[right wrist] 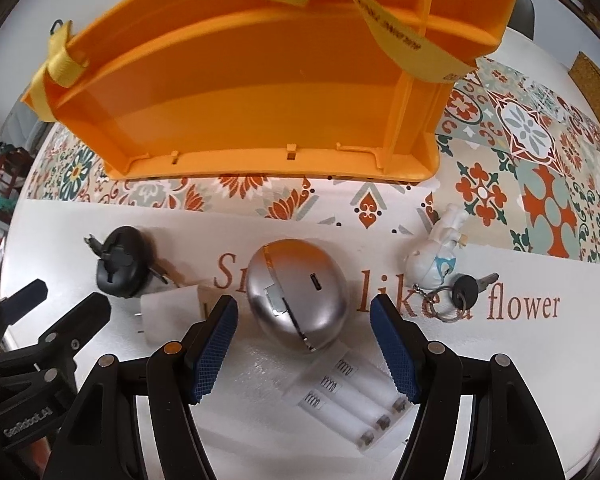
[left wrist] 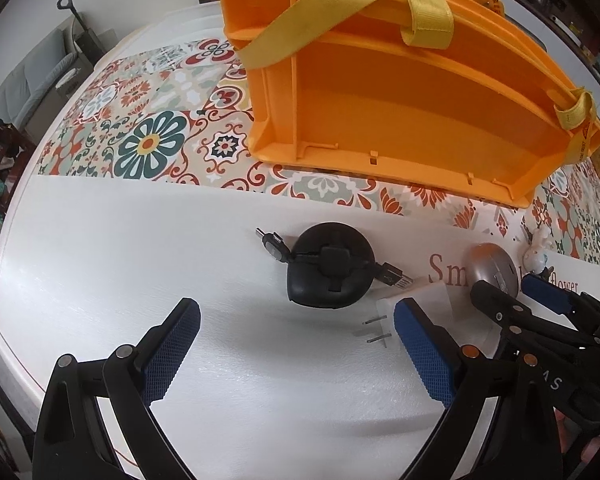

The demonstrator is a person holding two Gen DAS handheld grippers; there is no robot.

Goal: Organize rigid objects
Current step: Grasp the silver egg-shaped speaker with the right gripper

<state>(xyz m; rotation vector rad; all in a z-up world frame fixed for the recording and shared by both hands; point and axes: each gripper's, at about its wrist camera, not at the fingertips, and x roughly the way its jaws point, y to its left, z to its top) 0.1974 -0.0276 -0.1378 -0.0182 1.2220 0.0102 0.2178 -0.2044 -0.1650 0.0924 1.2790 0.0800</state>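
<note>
From the left wrist, the left gripper (left wrist: 296, 354) hangs spread and empty over the table (left wrist: 100, 264), seemingly lined up on the black retractable cable reel (left wrist: 330, 266) below the orange caddy (left wrist: 400, 92), whose visible compartments are bare. From the right wrist, the right gripper (right wrist: 302, 354) stands half-spread, pinching nothing, framing the silver egg-shaped case (right wrist: 298, 294); white batteries (right wrist: 356, 408), charger plug (right wrist: 170, 310) and heart keychain (right wrist: 436, 252) lie loose nearby.
</note>
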